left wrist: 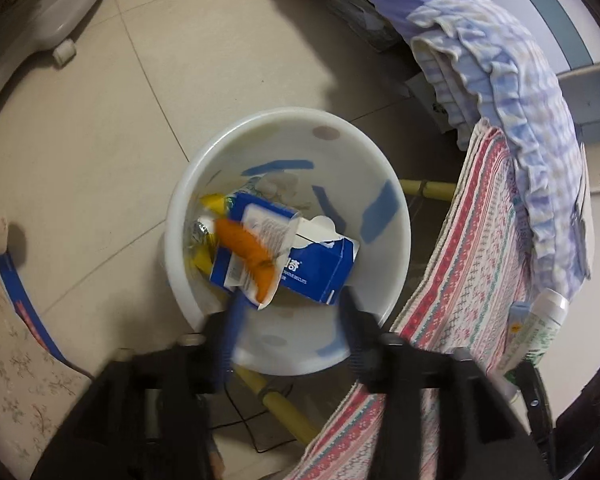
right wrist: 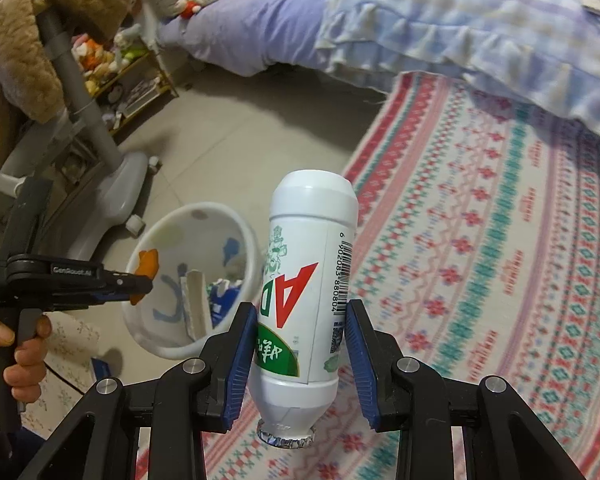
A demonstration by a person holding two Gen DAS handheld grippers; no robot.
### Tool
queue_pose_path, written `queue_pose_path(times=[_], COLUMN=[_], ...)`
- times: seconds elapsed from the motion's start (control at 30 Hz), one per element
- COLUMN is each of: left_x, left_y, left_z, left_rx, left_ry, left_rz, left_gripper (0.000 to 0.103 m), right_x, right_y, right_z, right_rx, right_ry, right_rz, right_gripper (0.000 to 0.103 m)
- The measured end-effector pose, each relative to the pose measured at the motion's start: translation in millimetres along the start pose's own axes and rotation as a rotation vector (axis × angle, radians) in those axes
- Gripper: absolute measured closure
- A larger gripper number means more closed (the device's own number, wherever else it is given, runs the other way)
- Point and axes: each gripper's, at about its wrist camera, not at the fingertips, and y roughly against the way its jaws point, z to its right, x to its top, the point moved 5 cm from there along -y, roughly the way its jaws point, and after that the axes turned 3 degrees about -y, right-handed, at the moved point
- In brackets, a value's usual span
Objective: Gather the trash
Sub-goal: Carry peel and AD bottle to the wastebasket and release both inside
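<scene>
fingers of the right gripper pinch a white bottle, neck down, above the patterned blanket's edge. left gripper, jaws spread over the white bin, lets an orange scrap drop onto the blue carton.

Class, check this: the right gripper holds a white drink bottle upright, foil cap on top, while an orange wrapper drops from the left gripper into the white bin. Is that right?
One detail is wrong. The white drink bottle is upside down: the right wrist view shows its foil cap at the bottom, between the right gripper fingers. The orange wrapper, white bin and left gripper stand as stated.
</scene>
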Motion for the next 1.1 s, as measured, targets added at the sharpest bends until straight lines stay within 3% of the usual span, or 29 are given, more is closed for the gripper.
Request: queue_pose_path(times=[0.27,0.73,0.77,0.87,0.97,1.1], left_x=[-6.5,-2.8,-2.9,-3.1,-3.3,-4.8], left_y=[31.9,53.3,54.0,57.1,58.2,60.2], left_z=[-21.2,-30.2,-30.6,-31.0,-31.1,-24.6], left_rx=[-0.081,-0.1,-0.102,-0.1,-0.1,-0.103], left_ry=[0.157,0.219,0.218,0.213,0.219,0.207], left_rz=[0.046,0.086,0.088,0.099,0.105,0.106], left_gripper=[0.045,0.045,0.045,0.045,0.045,0.045], right_x=[7.9,18.8,19.9,27.2,32.5,30.9], right_y=[-27.9,-109.7,-114.8,-133.3,-138.9,-128.0], right_z=[-31.3,-105.9,-110.8,-121.0,-115.8,-101.4], right_rx=[0.053,0.107,0.107,0.027,-0.03,-0.01], right_ry=[0.028,0.176,0.189,0.268,0.276,0.234], right_rz=[0.0,-0.127,-0.137,-0.134,-0.122,-0.11], right_gripper=[0.063,0.062,0.06,0.033,0.033,0.033])
